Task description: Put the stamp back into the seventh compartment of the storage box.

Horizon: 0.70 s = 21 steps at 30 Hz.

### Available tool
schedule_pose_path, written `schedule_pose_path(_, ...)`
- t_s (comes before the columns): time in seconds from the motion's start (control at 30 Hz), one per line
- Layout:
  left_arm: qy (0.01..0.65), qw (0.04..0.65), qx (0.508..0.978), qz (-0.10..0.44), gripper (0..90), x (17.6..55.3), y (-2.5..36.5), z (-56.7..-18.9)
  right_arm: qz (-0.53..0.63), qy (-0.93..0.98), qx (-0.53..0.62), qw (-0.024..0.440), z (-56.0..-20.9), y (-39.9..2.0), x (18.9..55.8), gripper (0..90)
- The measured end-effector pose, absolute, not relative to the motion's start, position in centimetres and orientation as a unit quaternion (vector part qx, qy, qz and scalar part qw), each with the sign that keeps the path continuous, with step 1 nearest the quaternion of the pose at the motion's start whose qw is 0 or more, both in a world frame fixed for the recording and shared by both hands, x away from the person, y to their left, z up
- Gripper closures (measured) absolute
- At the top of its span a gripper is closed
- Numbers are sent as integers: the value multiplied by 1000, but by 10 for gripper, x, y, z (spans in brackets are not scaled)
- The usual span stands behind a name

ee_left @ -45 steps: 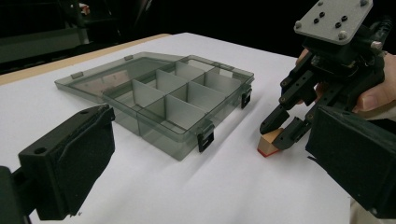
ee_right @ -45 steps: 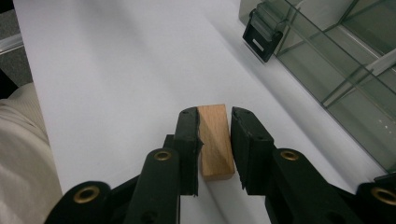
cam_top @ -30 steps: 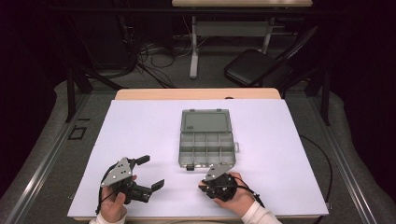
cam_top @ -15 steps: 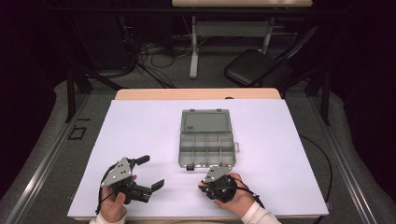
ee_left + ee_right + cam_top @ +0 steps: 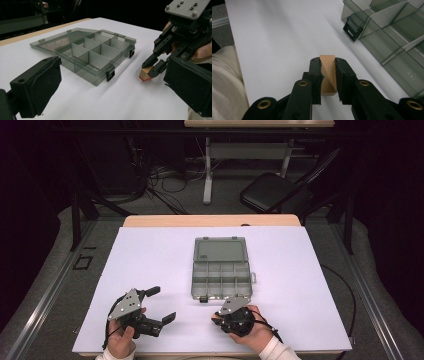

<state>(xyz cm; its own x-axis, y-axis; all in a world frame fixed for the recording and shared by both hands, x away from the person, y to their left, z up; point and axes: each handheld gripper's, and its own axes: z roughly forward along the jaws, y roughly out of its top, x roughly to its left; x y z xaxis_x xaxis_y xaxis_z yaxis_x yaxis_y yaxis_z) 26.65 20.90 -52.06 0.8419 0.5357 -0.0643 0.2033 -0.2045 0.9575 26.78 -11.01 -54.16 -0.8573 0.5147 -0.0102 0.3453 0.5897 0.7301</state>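
Right gripper (image 5: 328, 75) clamped on a small wooden block (image 5: 328, 72), just above the table (image 5: 150, 255) beside the front edge of an open compartment box (image 5: 220, 267). Left gripper (image 5: 162, 305) spread wide, holding nothing.

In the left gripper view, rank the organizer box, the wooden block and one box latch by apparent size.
1. Organizer box, largest.
2. Wooden block, held in the right claw.
3. Front latch, looks about equal to the block; ranking unsure.
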Motion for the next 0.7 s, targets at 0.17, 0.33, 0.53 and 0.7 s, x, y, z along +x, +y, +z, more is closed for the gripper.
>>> schedule_pose_path(0.17, 242, 582, 763, 143, 9, 267, 209, -521, 391, 880, 247, 110, -538, -112, 268, 764)
schedule_pose_path(0.33, 242, 582, 763, 143, 9, 267, 209, -521, 401, 874, 251, 112, -533, -115, 268, 764)
schedule_pose_path(0.53, 242, 582, 763, 143, 9, 267, 209, -521, 412, 866, 258, 112, -527, -118, 268, 764)
schedule_pose_path(0.7, 242, 581, 764, 143, 9, 267, 209, -521, 417, 863, 262, 113, -525, -121, 269, 764)
